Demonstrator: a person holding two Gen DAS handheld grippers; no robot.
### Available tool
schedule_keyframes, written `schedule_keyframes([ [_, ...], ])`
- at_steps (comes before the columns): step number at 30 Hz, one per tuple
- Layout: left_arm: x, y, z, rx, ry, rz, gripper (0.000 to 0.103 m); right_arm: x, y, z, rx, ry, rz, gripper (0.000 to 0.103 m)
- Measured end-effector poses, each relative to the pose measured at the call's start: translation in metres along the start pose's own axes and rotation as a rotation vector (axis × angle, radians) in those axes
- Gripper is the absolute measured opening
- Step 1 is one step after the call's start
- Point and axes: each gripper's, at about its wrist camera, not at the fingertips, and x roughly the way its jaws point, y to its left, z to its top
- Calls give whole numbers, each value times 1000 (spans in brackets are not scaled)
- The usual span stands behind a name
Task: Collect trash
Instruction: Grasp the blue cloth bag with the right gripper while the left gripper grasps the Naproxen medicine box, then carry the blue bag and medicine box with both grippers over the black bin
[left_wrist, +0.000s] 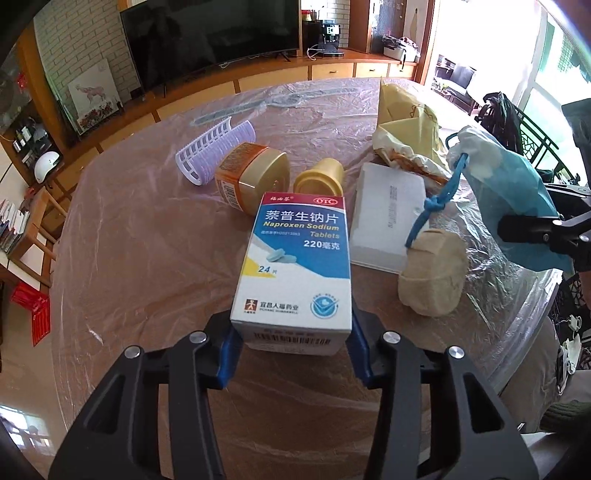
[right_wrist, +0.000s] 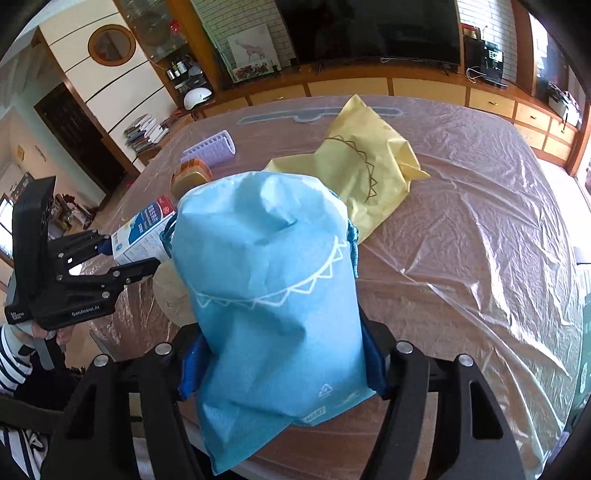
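Observation:
My left gripper (left_wrist: 291, 341) is shut on a white and blue Naproxen Sodium tablet box (left_wrist: 293, 266) and holds it over the table. The box also shows in the right wrist view (right_wrist: 142, 230), held by the left gripper (right_wrist: 110, 258). My right gripper (right_wrist: 282, 365) is shut on a light blue drawstring bag (right_wrist: 269, 295), held upright above the table's near edge. The bag shows at the right of the left wrist view (left_wrist: 517, 195), its blue cord (left_wrist: 432, 206) hanging down.
On the plastic-covered table (left_wrist: 129, 240) lie an orange jar with a gold lid (left_wrist: 251, 177), a gold cap (left_wrist: 321, 177), a lilac slotted roller (left_wrist: 214, 147), a white flat box (left_wrist: 388, 218), a beige crumpled wad (left_wrist: 432, 273) and a yellow bag (right_wrist: 365, 166).

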Motion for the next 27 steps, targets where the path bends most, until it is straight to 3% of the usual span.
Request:
schedule_keyframes([
  [14,-26,3,-16,-43,-37,-15,47,-27,11,-18,51,-59,31,66],
  [27,-54,-3,-37,-24,-60,-41,47,-36,35,-39,50,-57,89,62],
])
